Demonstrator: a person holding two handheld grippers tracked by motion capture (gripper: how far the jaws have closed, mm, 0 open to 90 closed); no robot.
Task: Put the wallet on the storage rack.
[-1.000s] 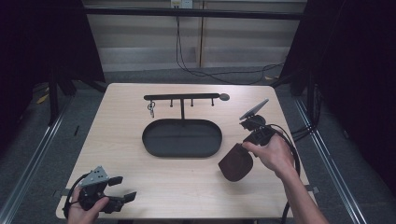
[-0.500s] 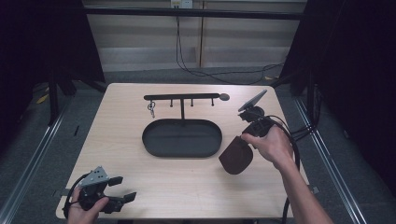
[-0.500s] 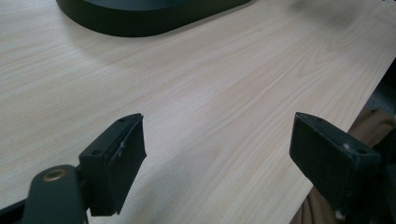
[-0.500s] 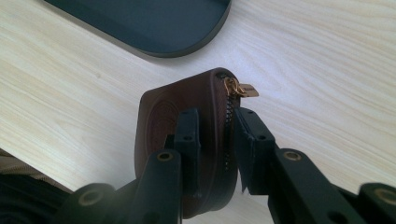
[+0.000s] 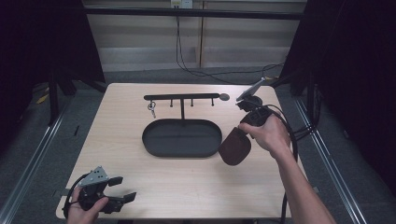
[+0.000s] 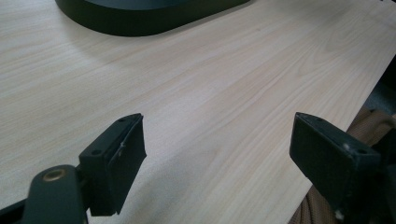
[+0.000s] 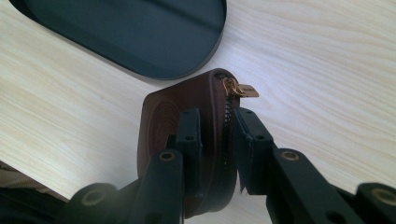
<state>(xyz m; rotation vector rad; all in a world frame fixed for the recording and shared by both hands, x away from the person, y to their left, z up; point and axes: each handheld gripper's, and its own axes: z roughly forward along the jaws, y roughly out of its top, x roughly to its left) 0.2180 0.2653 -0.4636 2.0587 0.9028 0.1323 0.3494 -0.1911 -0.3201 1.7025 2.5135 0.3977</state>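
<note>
Across the middle of the pale wooden table (image 5: 187, 186) a black oval tray (image 5: 182, 137) is lying, with a black hook rail (image 5: 182, 97) standing behind it and keys (image 5: 152, 108) hanging from one hook. Just beside the tray's right end, the right gripper (image 7: 215, 140) is clenching a brown zipped pouch (image 5: 235, 147), pads pressing both of its faces, zipper pull (image 7: 240, 89) pointing outward. At the near left corner, the left gripper (image 6: 217, 144) is resting with jaws spread wide, grasping nothing.
</note>
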